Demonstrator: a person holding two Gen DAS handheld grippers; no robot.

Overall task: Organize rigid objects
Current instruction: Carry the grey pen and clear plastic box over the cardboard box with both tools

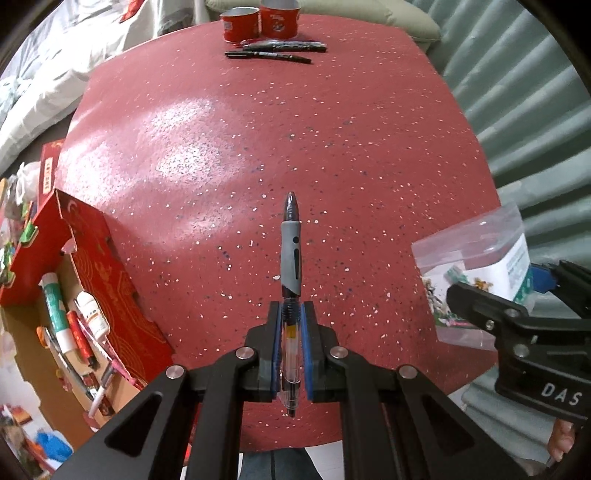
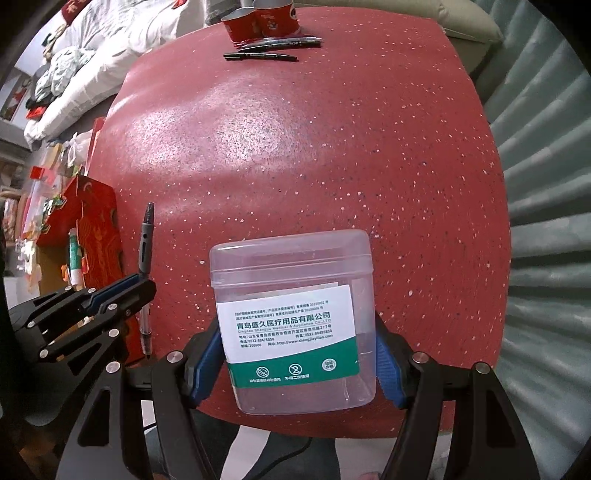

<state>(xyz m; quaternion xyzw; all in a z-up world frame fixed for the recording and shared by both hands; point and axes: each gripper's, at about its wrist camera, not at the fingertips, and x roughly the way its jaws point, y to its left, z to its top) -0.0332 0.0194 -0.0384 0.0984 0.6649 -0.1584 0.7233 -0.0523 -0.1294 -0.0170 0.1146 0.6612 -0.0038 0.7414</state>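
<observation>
My left gripper [image 1: 291, 317] is shut on a clear pen with a grey grip [image 1: 291, 251], held above the red speckled table [image 1: 332, 147] with its tip pointing away. The same pen [image 2: 146, 240] and left gripper [image 2: 122, 288] show at the left of the right wrist view. My right gripper [image 2: 299, 354] is shut on a clear plastic box with a white and green label [image 2: 291, 317], its blue pads pressing both sides. That box [image 1: 476, 266] and the right gripper [image 1: 517, 306] appear at the right edge of the left wrist view.
A red cardboard box [image 1: 92, 295] with tubes and pens inside stands at the table's left edge. Two red cups [image 1: 258, 20] and two black markers [image 1: 273, 50] lie at the far edge. A green ribbed surface [image 1: 535, 110] lies to the right, bedding to the left.
</observation>
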